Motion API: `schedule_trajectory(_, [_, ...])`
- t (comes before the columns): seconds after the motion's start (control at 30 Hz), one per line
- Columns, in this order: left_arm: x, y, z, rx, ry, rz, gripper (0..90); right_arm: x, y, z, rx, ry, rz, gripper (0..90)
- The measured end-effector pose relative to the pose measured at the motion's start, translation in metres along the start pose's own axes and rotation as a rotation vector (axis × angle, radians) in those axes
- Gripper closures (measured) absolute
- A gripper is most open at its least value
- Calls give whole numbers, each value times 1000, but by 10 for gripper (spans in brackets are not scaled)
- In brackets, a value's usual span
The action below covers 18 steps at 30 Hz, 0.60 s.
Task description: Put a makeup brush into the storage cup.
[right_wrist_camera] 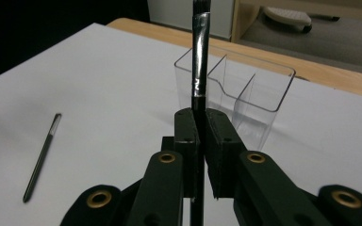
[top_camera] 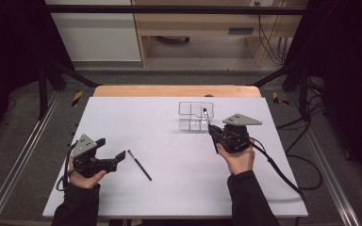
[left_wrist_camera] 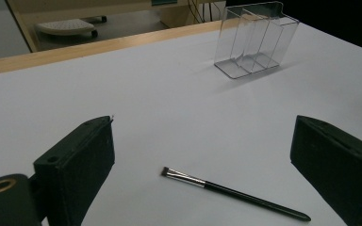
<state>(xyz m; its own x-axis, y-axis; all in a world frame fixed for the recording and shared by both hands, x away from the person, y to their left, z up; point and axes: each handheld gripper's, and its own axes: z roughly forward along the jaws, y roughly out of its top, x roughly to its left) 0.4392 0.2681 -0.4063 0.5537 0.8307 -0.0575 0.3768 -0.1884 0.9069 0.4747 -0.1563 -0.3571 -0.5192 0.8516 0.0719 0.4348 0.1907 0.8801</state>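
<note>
The right gripper [right_wrist_camera: 199, 123], clamped on an upright makeup brush [right_wrist_camera: 200, 56], sits at six o'clock from the clear organizer [right_wrist_camera: 245, 89], while the left gripper [left_wrist_camera: 202, 155], jaws wide, faces the second brush [left_wrist_camera: 231, 192] lying on the counter [top_camera: 169, 188].

White table [top_camera: 122, 122] on a wooden board [top_camera: 169, 91]; pale cabinet [top_camera: 193, 23] behind

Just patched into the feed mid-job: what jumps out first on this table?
The right gripper stands out: its jaws are clamped on an upright makeup brush, just in front of the clear acrylic organizer at the table's far middle. A second brush lies flat on the white sheet, ahead of the left gripper, jaws wide open.
</note>
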Motion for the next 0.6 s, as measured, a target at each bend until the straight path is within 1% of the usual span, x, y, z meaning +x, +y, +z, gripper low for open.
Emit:
schedule_trajectory(0.13, [0,0,0,2,-1,3,63,-2,3,3,-27,-3,20,841])
schedule_trajectory(0.23, [0,-1,0,3,-1,7,63,-4,5,4,-51,-7,24,841])
schedule_trajectory(0.37, [-1,0,0,1,0,13,62,-6,8,3,-100,-19,38,840])
schedule_trajectory(0.43, [-2,0,0,2,-1,17,62,-7,10,3,-127,-13,55,840])
schedule_trajectory(0.6, [-2,0,0,4,2,21,59,-8,15,4,-186,-19,63,840])
